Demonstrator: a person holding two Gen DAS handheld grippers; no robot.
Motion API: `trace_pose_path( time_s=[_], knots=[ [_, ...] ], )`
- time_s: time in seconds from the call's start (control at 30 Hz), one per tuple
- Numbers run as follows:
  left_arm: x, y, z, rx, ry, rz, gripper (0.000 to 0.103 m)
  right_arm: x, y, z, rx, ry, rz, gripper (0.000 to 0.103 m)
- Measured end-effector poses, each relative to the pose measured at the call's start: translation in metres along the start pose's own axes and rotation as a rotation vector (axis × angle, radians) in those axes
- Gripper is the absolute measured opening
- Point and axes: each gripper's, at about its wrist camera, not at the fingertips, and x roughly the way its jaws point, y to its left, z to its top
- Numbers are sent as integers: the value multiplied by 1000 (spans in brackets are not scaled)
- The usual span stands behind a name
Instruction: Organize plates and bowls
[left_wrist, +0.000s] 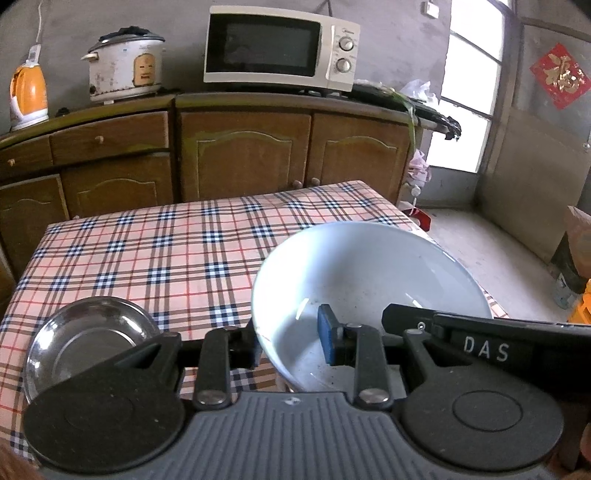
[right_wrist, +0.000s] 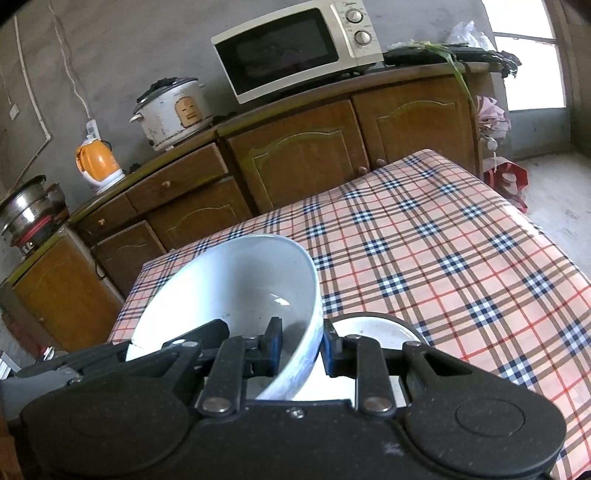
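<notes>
One white bowl (left_wrist: 362, 273) is gripped from both sides above the checked tablecloth (left_wrist: 166, 251). My left gripper (left_wrist: 290, 343) is shut on its left rim, blue pad inside and the other finger outside. In the right wrist view my right gripper (right_wrist: 301, 350) is shut on the right rim of the same bowl (right_wrist: 236, 280), which tilts. One of the right gripper's fingers (left_wrist: 413, 321) reaches over the bowl's far edge. A steel plate (left_wrist: 88, 339) lies on the cloth at the left. Partly hidden behind the right fingers, a white plate (right_wrist: 373, 328) sits under the bowl.
Behind the table stands a wooden cabinet (left_wrist: 243, 155) with a microwave (left_wrist: 280, 48), a rice cooker (left_wrist: 125, 66) and an orange kettle (left_wrist: 27, 96) on it. A metal pot (right_wrist: 29, 210) sits on a lower unit at far left. Bare floor (left_wrist: 480, 243) lies right of the table.
</notes>
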Motion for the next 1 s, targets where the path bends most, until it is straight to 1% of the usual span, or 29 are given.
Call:
trace_pose_path(
  time_s=[0.53,1.0],
  knots=[
    [11,-17,-4,26,19,-28,30,-4,-25,-4,39,0,-26,28],
    [26,-30,-9,41,47,-33,30,2,-45,-9,77,16,-35,28]
  ],
)
